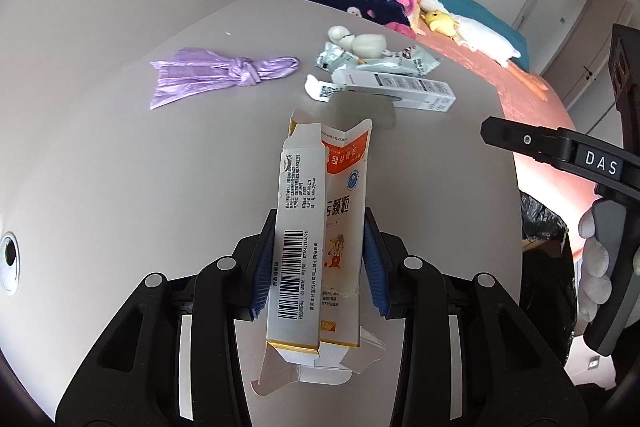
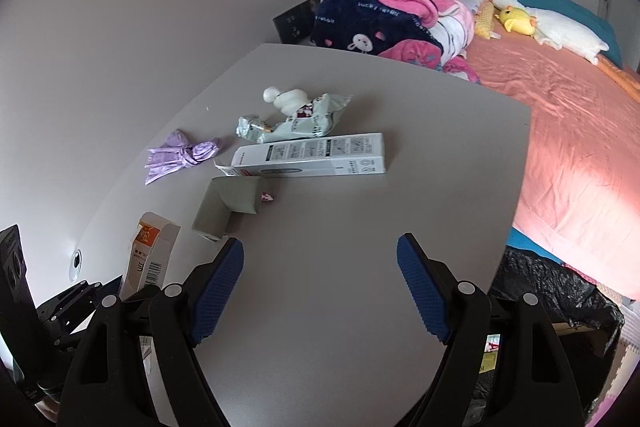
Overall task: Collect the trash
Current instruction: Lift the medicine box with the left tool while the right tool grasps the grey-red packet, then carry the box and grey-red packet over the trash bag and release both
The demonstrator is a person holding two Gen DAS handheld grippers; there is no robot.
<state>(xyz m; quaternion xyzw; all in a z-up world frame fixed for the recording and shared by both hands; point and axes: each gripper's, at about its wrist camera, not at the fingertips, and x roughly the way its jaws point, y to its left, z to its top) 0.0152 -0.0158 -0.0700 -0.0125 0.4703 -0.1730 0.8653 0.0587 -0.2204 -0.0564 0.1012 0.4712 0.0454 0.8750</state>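
Note:
An opened orange-and-white medicine carton (image 1: 304, 195) is lifted above the grey table (image 1: 120, 167), and my left gripper (image 1: 320, 217) is shut on it with both blue pads pressed on its sides. The same carton (image 2: 150, 255) shows at the lower left of the right wrist view. My right gripper (image 2: 320, 241) hangs open over bare table with nothing between its fingers; one of those fingers (image 1: 520, 143) reaches in from the right of the left wrist view. Farther back lie a knotted purple bag (image 1: 224, 75), a long white box (image 2: 312, 155), a foil wrapper (image 2: 296, 123) and a folded grey card (image 2: 228, 201).
A small white duck toy (image 2: 286, 99) sits by the wrapper. A black trash bag (image 2: 552, 291) gapes beside the table's right edge, below a bed with a pink sheet (image 2: 560, 115) piled with blankets and plush toys. A gloved hand (image 1: 596, 267) grips the right tool.

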